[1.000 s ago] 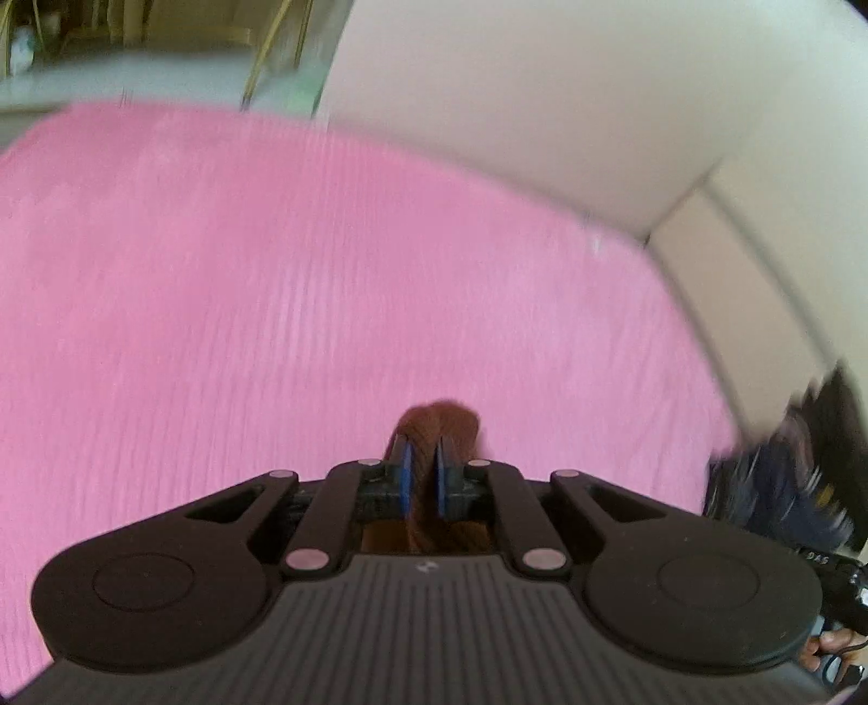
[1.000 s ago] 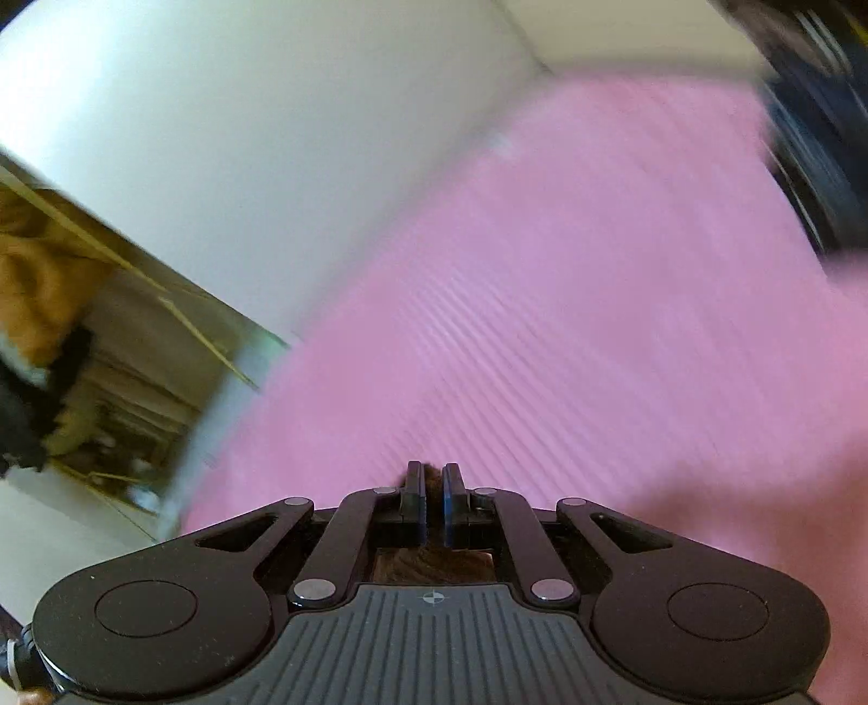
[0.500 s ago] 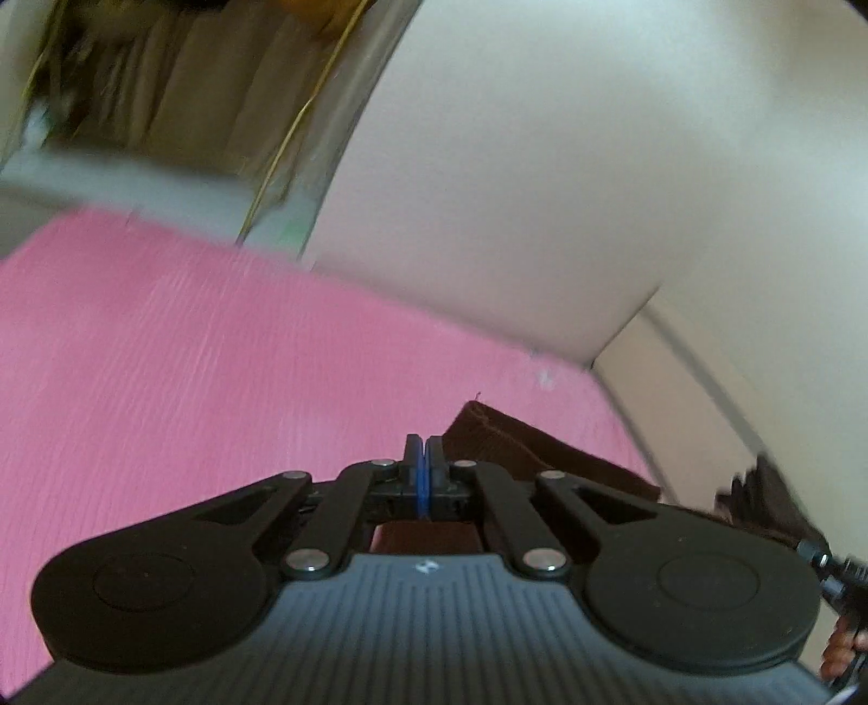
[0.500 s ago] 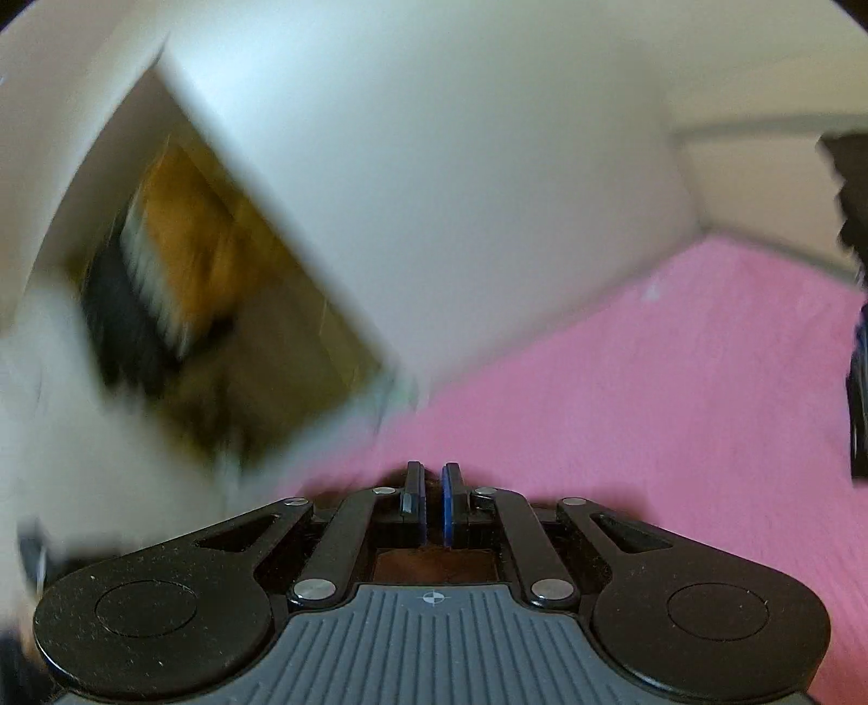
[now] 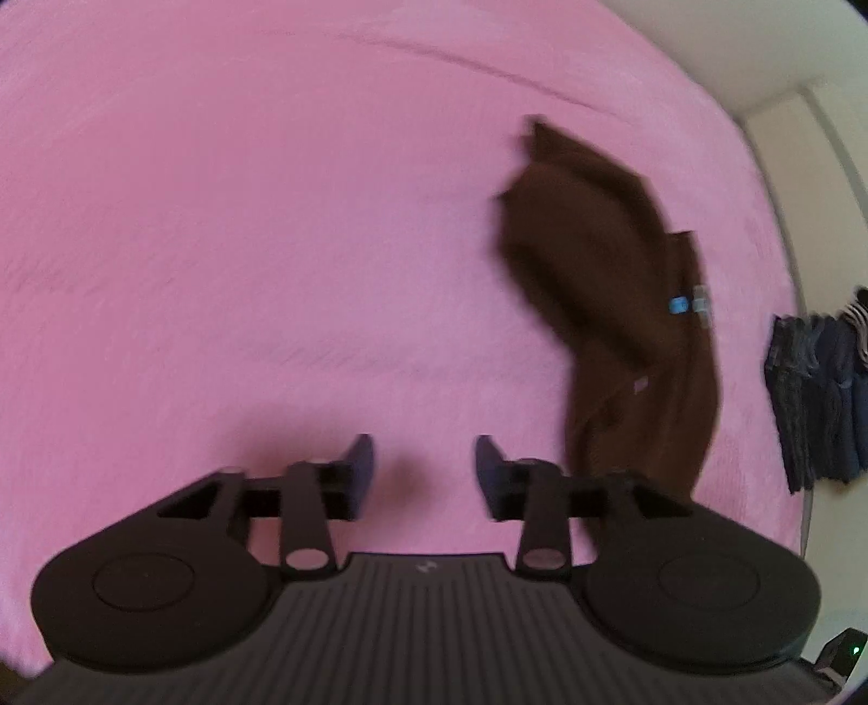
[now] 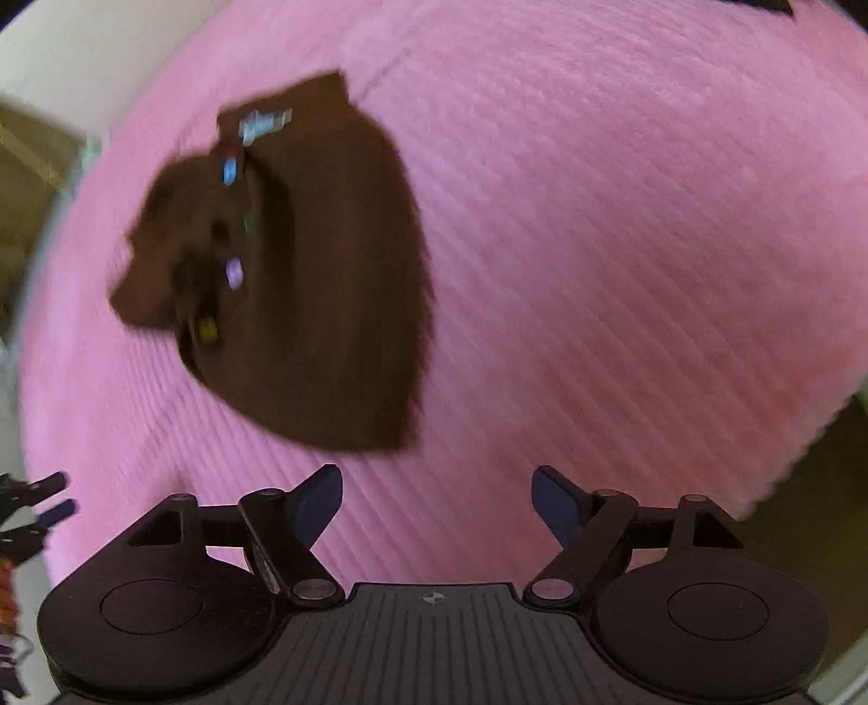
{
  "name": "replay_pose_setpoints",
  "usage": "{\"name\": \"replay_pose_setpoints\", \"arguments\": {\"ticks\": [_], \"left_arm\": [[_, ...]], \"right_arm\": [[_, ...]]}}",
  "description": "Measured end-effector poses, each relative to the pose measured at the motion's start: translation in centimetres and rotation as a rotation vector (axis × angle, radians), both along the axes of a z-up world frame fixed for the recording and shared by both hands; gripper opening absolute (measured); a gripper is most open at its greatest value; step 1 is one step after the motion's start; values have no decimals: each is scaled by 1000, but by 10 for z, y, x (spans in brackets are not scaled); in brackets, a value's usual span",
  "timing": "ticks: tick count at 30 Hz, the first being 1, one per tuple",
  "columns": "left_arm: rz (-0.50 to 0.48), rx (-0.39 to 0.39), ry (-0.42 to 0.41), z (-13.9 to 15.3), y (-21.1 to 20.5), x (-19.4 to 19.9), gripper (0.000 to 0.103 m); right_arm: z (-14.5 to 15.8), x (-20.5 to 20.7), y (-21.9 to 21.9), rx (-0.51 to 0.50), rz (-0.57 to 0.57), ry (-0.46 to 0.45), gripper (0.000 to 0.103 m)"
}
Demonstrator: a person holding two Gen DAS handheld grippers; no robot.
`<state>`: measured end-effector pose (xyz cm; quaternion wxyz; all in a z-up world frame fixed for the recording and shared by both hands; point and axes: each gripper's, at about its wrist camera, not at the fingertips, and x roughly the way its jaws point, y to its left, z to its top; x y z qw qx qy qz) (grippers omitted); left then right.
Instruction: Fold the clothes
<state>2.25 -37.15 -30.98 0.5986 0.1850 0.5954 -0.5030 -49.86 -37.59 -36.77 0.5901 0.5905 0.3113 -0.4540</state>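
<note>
A dark brown garment [image 5: 613, 293] with small coloured spots lies crumpled and blurred on the pink bedspread [image 5: 244, 217], to the right of my left gripper [image 5: 424, 466]. That gripper's jaws are opening and hold nothing; only pink cloth shows between them. In the right wrist view the same brown garment [image 6: 304, 271] sits up and left of my right gripper [image 6: 436, 504]. Its jaws are opening wide too, with nothing between them. Both grippers point steeply down at the bed.
A stack of dark blue folded clothes [image 5: 814, 401] sits past the bed's right edge. A pale wall [image 5: 759, 49] borders the bed at the top right. The other gripper's fingertips [image 6: 49, 499] show at the left edge of the right wrist view.
Both grippers were shut on the brown garment; now both stand open and the garment lies loose on the bed. Both cameras have swung down from the wall toward the bedspread.
</note>
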Motion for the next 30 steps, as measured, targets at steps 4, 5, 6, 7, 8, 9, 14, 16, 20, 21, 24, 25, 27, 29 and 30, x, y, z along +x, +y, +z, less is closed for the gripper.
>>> {"name": "replay_pose_setpoints", "arguments": {"ticks": [4, 5, 6, 7, 8, 9, 14, 16, 20, 21, 24, 25, 27, 29, 30], "left_arm": [[-119, -73, 17, 2, -81, -33, 58], [-125, -75, 26, -2, -94, -43, 59], [-120, -68, 48, -10, -107, -51, 59], [-114, -60, 73, -19, -121, -58, 59], [-102, -45, 92, -30, -133, -62, 59], [-86, -29, 97, -37, -140, -64, 59], [2, 40, 74, -73, -171, -67, 61], [22, 80, 80, -86, -170, -67, 61], [80, 89, 151, -108, -159, -59, 17], [94, 71, 187, -110, -154, -55, 10], [72, 13, 203, -92, -138, -38, 8], [55, -6, 203, -82, -132, -31, 7], [53, -56, 211, -54, -126, -6, 7], [84, -123, 219, -21, -126, 25, 6], [96, -151, 229, -6, -129, 36, 6]], "right_arm": [[-20, -18, -18, 28, -199, -88, 80], [-22, -19, -23, 29, -236, -105, 80], [-25, -20, -25, 27, -271, -119, 80], [-29, -21, -24, 23, -300, -128, 80], [-31, -21, -22, 19, -321, -136, 80], [-32, -21, -19, 16, -341, -146, 80], [-49, -18, -10, 19, -438, -182, 80], [-57, -12, -11, 19, -466, -197, 80], [-70, 8, -17, 48, -437, -165, 20], [-71, 11, -18, 57, -433, -164, 9], [-57, 11, -23, 40, -433, -187, 6], [-45, 9, -29, 19, -428, -207, 6], [-16, 4, -50, -22, -428, -265, 6], [23, 3, -87, -115, -403, -321, 6], [47, 7, -110, -172, -383, -344, 6]]}}
